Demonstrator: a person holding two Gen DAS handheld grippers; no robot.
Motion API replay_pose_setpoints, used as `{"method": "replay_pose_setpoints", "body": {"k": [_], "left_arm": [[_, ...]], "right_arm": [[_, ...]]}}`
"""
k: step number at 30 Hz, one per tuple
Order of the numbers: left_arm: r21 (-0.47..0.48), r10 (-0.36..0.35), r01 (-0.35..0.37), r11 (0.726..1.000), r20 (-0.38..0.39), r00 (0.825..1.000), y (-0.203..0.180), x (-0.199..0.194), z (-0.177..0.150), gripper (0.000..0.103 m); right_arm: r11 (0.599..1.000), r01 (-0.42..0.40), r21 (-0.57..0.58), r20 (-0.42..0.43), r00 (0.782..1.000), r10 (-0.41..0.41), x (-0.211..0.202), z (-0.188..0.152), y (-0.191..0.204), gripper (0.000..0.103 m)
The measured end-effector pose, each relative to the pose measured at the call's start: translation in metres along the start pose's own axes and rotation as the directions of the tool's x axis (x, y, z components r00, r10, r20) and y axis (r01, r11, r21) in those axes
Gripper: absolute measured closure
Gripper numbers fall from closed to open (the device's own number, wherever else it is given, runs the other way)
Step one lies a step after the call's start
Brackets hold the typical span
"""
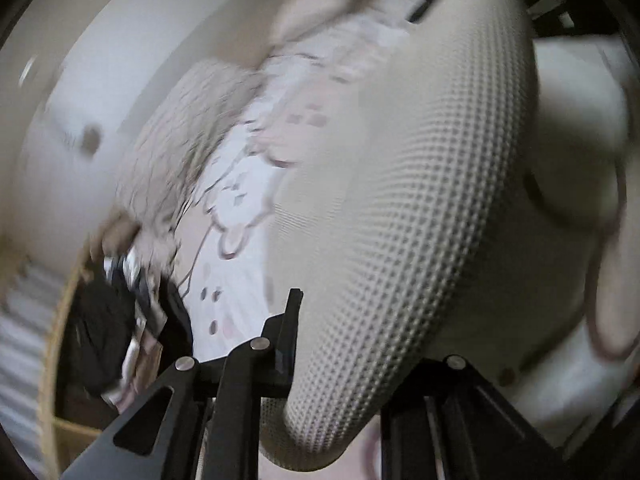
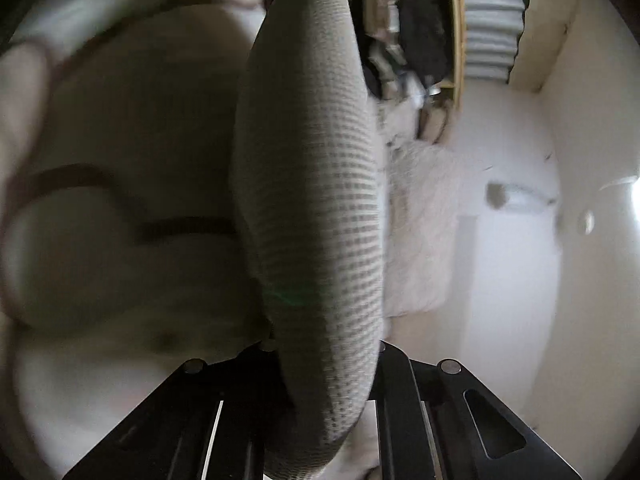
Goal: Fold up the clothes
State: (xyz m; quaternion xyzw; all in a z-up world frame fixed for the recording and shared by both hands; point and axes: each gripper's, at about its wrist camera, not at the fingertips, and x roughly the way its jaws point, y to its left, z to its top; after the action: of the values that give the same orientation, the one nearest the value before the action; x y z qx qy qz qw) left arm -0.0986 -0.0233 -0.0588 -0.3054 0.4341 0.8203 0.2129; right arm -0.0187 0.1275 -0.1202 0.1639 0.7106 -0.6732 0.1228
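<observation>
Cloth (image 1: 420, 208): waffle-knit, pale grey, held aloft between both tools, above a printed sheet (image 1: 240, 200).
Left tool (image 1: 336, 360): clamped on one end of the cloth, right at the fingers.
Right tool (image 2: 324, 364): clamped on the other end (image 2: 312, 200).
Axis: long run of cloth straight out from each tool toward the other.
Nearer hand: neither, both on it.
Stage: unclear, blur hides folds.
</observation>
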Motion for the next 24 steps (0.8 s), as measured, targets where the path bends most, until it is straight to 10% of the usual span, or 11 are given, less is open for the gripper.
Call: {"method": "replay_pose_setpoints", "body": {"k": [7,15,24], "left_arm": [[-0.243,0.063,-0.071,0.967,-0.044,0.997,0.151,-0.039,0.011,0.087],[-0.382,0.242,-0.288,0.878,-0.164,0.956,0.291,-0.081,-0.075,0.087],[-0.481,0.309,-0.404,0.778,-0.267,0.913,0.373,-0.049,-0.185,0.086]], "right_arm": [[0.985,0.001,0.171,0.078,0.997,-0.014,0.006,0.095,-0.122,0.093],[0.933,-0.015,0.359,0.162,0.986,-0.046,0.013,0.205,-0.26,0.093],[0.893,-0.044,0.447,0.198,0.979,-0.05,0.046,0.358,-0.263,0.092]]}}
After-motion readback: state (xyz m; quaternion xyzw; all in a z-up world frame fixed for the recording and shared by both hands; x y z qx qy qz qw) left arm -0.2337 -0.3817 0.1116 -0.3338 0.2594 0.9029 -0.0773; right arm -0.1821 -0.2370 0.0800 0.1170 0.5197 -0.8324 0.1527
